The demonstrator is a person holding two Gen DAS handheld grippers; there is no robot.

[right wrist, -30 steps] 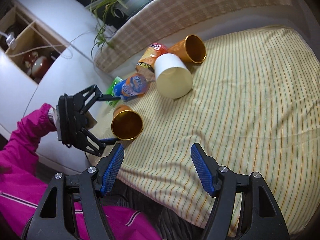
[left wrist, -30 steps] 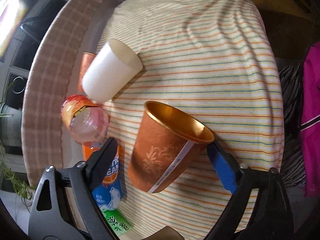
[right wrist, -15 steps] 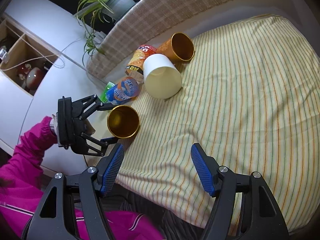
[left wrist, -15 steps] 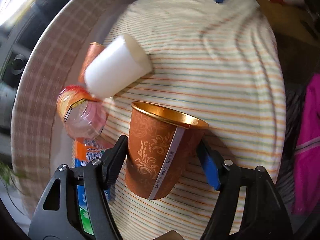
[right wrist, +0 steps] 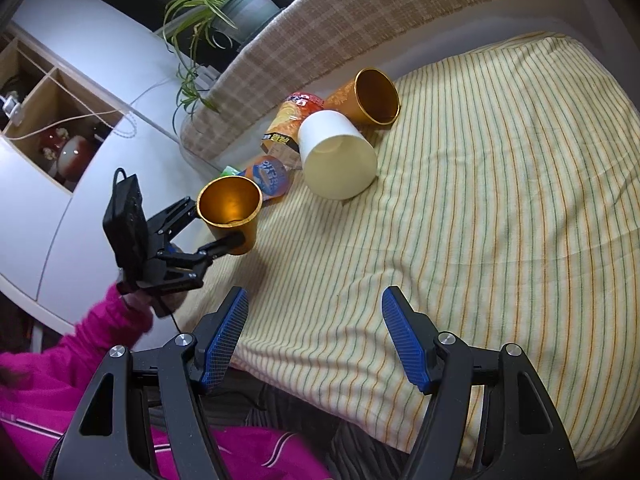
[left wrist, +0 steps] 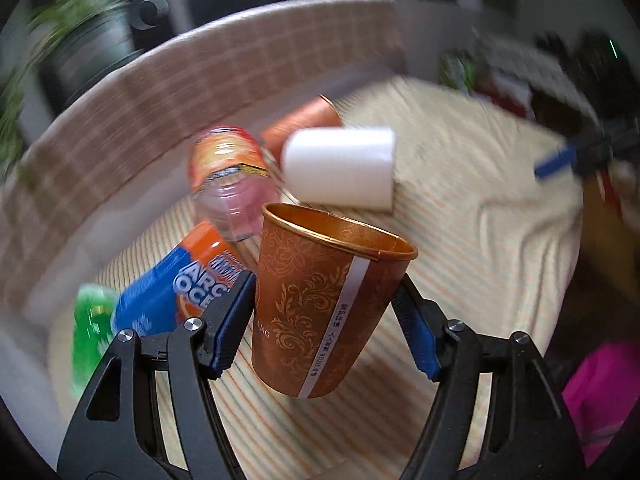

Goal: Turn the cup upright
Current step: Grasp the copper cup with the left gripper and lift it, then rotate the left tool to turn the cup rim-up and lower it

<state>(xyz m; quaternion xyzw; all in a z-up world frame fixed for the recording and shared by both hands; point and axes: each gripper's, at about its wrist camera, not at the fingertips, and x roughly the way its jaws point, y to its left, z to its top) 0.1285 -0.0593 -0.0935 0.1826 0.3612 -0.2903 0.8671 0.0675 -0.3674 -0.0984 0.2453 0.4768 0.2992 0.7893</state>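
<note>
My left gripper [left wrist: 324, 308] is shut on a copper-orange paper cup [left wrist: 320, 300] with a gold inside, held nearly upright, mouth up, above the striped cloth [left wrist: 480, 240]. From the right wrist view the same cup [right wrist: 230, 210] sits in the left gripper [right wrist: 216, 236] at the cloth's left edge. My right gripper [right wrist: 314, 334] is open and empty over the cloth's near edge. A white cup [right wrist: 338, 160] and a second copper cup [right wrist: 374, 96] lie on their sides.
A chip can [right wrist: 290, 120], a blue-orange snack packet [right wrist: 270, 178] and a green packet [left wrist: 90, 320] lie beside the cups. A checked sofa back [right wrist: 360, 20] runs behind. A plant pot [right wrist: 244, 4] and a white cabinet [right wrist: 60, 120] stand at the left.
My left gripper has closed on the copper cup, lifted it and turned it from tilted to nearly upright, swinging the view round. The right gripper has barely moved.
</note>
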